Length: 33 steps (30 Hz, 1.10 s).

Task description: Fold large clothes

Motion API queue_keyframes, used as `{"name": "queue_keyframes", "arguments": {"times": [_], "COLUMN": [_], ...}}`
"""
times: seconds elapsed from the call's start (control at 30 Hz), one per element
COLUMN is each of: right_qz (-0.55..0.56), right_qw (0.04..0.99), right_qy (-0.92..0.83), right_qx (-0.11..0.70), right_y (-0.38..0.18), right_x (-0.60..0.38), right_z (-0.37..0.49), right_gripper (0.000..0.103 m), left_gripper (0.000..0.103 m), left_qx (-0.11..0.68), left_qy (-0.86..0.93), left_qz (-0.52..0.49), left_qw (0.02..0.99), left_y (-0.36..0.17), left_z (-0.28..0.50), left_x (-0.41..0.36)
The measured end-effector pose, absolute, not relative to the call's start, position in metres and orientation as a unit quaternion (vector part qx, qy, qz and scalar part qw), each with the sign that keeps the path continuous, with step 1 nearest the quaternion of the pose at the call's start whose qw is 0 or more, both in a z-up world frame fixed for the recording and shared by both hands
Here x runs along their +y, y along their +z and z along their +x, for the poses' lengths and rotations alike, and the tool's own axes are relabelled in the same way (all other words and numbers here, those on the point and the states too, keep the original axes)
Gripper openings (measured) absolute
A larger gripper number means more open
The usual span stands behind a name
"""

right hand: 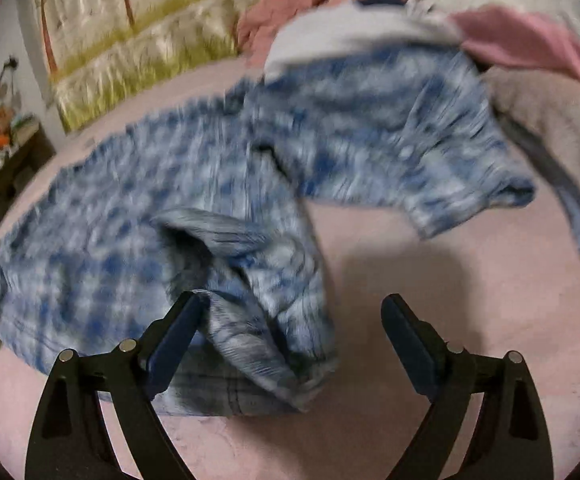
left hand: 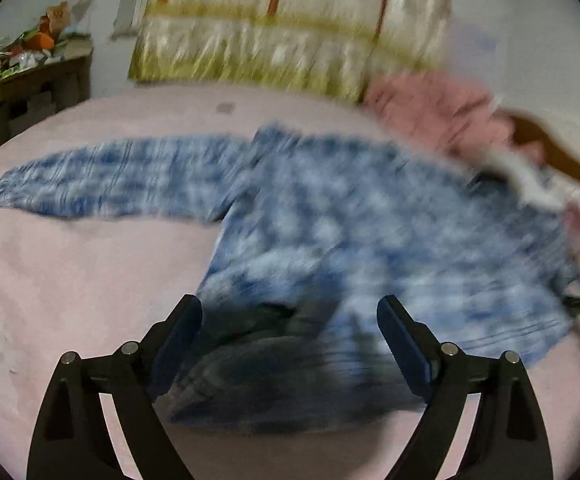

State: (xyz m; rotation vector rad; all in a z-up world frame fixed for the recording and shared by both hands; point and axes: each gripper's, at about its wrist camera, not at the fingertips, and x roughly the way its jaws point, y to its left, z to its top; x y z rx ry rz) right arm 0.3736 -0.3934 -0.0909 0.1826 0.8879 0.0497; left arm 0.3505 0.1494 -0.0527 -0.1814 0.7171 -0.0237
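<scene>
Across the pale pink bed (left hand: 70, 300) lies a large blue-and-white plaid shirt (left hand: 350, 220), spread out with one long sleeve stretched to the left in the left wrist view and its hem bunched up near the cameras. Behind it stand a cream and olive quilted headboard (left hand: 282, 28) and a heap of pink cloth (left hand: 430, 108). Both the left tongs (left hand: 290, 344) and the right tongs (right hand: 292, 344) stand spread wide over the rumpled hem, pinching nothing.

Each gripper, the left gripper (left hand: 289, 338) and the right gripper (right hand: 292, 336), has black angular arms with round silver screws (left hand: 130, 347) and flat dark-blue-faced fingers (right hand: 174, 338).
</scene>
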Motion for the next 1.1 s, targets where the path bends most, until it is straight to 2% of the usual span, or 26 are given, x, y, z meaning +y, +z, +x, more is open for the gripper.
{"name": "queue_keyframes", "arguments": {"times": [0.03,0.07,0.1,0.17,0.2,0.27,0.33,0.37,0.4,0.43,0.47,0.5,0.57,0.6,0.67,0.8,0.9,0.93,0.97,1.0,1.03,1.07,1.1], "right_qz": [0.083,0.079,0.076,0.077,0.08,0.091,0.096,0.099,0.103,0.107,0.108,0.105,0.096,0.092,0.094,0.108,0.119,0.112,0.101,0.093,0.086,0.085,0.098], "right_qw": [0.895,0.896,0.898,0.904,0.907,0.914,0.919,0.92,0.922,0.924,0.927,0.929,0.932,0.935,0.935,0.908,0.882,0.879,0.88,0.883,0.889,0.892,0.893], "right_qy": [0.02,0.015,0.009,-0.02,-0.036,-0.06,-0.093,-0.103,-0.109,-0.105,-0.095,-0.085,-0.072,-0.061,-0.036,-0.011,-0.007,-0.007,-0.005,0.001,0.007,0.016,0.04], "right_qx": [0.439,0.438,0.433,0.42,0.411,0.391,0.371,0.365,0.358,0.351,0.347,0.346,0.341,0.336,0.339,0.405,0.457,0.463,0.463,0.459,0.451,0.443,0.437], "right_y": [-0.095,-0.096,-0.096,-0.093,-0.091,-0.086,-0.08,-0.075,-0.072,-0.069,-0.066,-0.063,-0.056,-0.052,-0.049,-0.072,-0.096,-0.099,-0.099,-0.098,-0.095,-0.094,-0.092], "right_x": [-0.391,-0.39,-0.39,-0.392,-0.395,-0.404,-0.412,-0.416,-0.419,-0.422,-0.423,-0.421,-0.416,-0.412,-0.404,-0.399,-0.4,-0.397,-0.394,-0.39,-0.385,-0.384,-0.383], "right_z": [0.377,0.378,0.378,0.377,0.375,0.371,0.366,0.366,0.363,0.361,0.359,0.357,0.349,0.346,0.344,0.352,0.365,0.368,0.369,0.369,0.367,0.365,0.364], "right_gripper": [0.091,0.09,0.089,0.079,0.074,0.056,0.048,0.047,0.047,0.047,0.049,0.053,0.072,0.076,0.091,0.095,0.095,0.095,0.086,0.076,0.046,0.007,0.005], "left_gripper": [0.086,0.068,0.045,0.023,0.023,0.023,0.026,0.044,0.083,0.097,0.103,0.103,0.103,0.103,0.103,0.103,0.102,0.098,0.087,0.066,0.045,0.014,0.007], "left_qx": [0.361,0.36,0.353,0.332,0.327,0.319,0.314,0.313,0.312,0.308,0.299,0.294,0.305,0.316,0.34,0.374,0.377,0.388,0.409,0.422,0.419,0.41,0.397], "left_qy": [0.011,0.026,0.029,0.026,0.022,0.022,0.033,0.036,0.037,0.042,0.043,0.039,0.027,0.022,0.015,0.004,-0.001,-0.016,-0.032,-0.015,0.008,0.002,-0.005], "left_qz": [-0.088,-0.093,-0.101,-0.105,-0.102,-0.084,-0.066,-0.063,-0.063,-0.068,-0.075,-0.09,-0.135,-0.158,-0.197,-0.267,-0.247,-0.234,-0.208,-0.167,-0.139,-0.137,-0.145], "left_qw": [0.928,0.928,0.93,0.937,0.939,0.944,0.946,0.947,0.947,0.948,0.95,0.951,0.942,0.935,0.919,0.888,0.892,0.891,0.888,0.891,0.897,0.902,0.906], "left_y": [-0.056,-0.056,-0.053,-0.045,-0.042,-0.037,-0.038,-0.04,-0.043,-0.045,-0.044,-0.041,-0.037,-0.038,-0.046,-0.072,-0.073,-0.075,-0.078,-0.078,-0.076,-0.072,-0.069], "left_z": [0.361,0.369,0.376,0.389,0.392,0.393,0.386,0.379,0.372,0.362,0.353,0.343,0.331,0.328,0.325,0.328,0.329,0.331,0.337,0.339,0.337,0.335,0.33], "left_x": [0.154,0.158,0.165,0.174,0.176,0.172,0.166,0.163,0.162,0.162,0.163,0.167,0.176,0.179,0.185,0.196,0.188,0.182,0.171,0.161,0.153,0.15,0.151]}}
